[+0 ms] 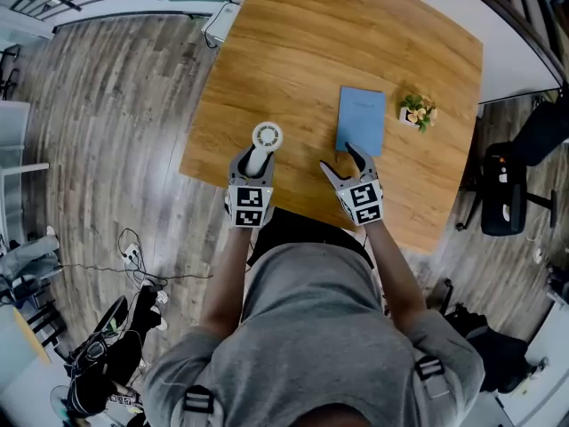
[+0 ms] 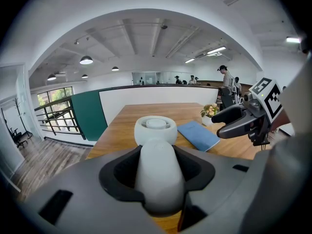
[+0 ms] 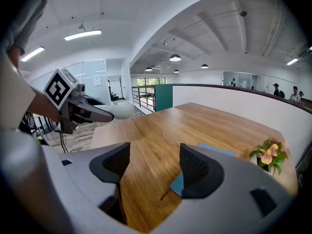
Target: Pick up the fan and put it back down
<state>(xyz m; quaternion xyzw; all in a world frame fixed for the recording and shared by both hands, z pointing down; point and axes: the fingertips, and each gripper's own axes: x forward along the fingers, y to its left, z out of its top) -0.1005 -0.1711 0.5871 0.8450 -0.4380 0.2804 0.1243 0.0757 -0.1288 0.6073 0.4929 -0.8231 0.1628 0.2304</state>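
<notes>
Marker cubes [image 1: 250, 205] on both tools carry black-and-white square codes, the only print that shows; it is not readable as words.

The left gripper [image 1: 257, 156] is clamped on the stem of the white fan [image 1: 267, 136], with its pads pressed to either side. The fan's long axis runs straight out along the jaws, away from the person, with the ring-shaped head at the far end. It sits over the near left part of the wooden table [image 1: 293, 52], close to the edge. Whether its base touches the wood I cannot tell.

The right gripper [image 1: 340, 161] stands with jaws apart and nothing between them, just short of the blue notebook [image 1: 361, 118]. A potted plant [image 1: 416, 111] lies beyond. No brand shows on the fan or the notebook.
</notes>
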